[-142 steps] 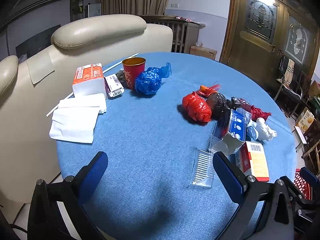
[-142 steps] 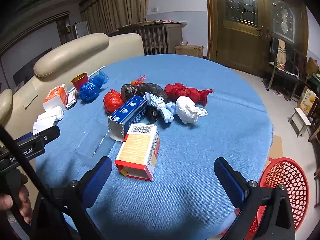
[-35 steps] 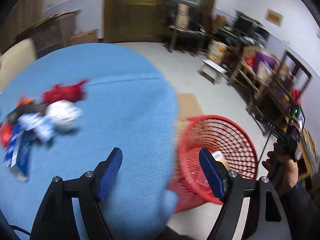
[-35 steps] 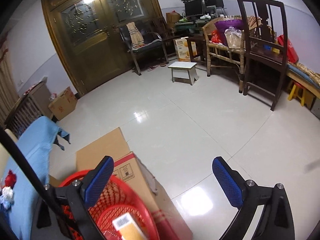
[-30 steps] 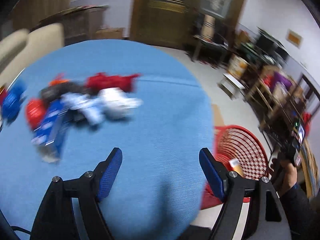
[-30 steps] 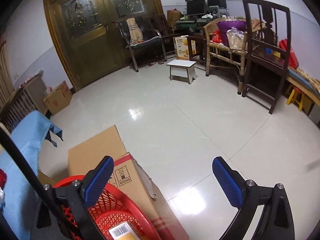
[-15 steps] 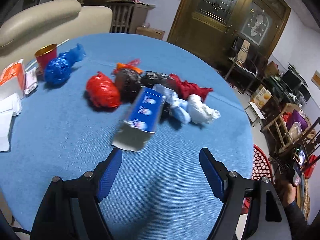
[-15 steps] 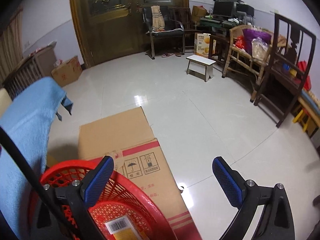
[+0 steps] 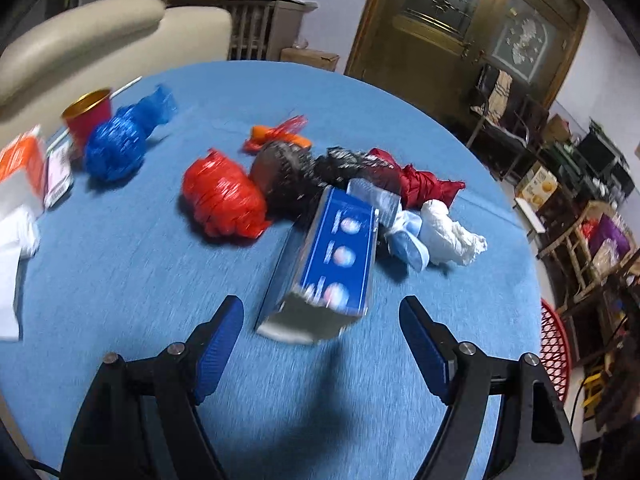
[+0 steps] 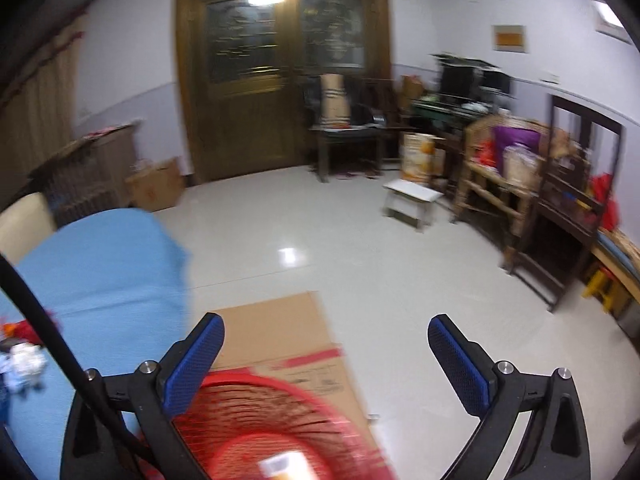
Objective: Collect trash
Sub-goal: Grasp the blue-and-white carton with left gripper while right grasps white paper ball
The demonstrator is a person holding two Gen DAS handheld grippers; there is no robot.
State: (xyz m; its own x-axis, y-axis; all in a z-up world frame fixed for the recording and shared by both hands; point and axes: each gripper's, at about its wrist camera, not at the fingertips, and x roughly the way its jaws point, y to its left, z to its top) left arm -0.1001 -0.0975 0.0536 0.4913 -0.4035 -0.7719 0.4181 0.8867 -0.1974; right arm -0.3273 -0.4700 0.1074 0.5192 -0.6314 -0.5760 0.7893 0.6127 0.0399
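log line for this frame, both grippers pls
left gripper: open, empty, facing blue box on table | right gripper: open, empty, above red basket | basket: orange item inside

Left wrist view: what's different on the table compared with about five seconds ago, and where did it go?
The orange-and-white carton and the clear plastic tray are gone from the table; a carton now lies in the red basket. The left gripper has swung back, open, facing the blue box. The right gripper hangs open above the basket. The tied bags, the red cup and the tissues lie as before.
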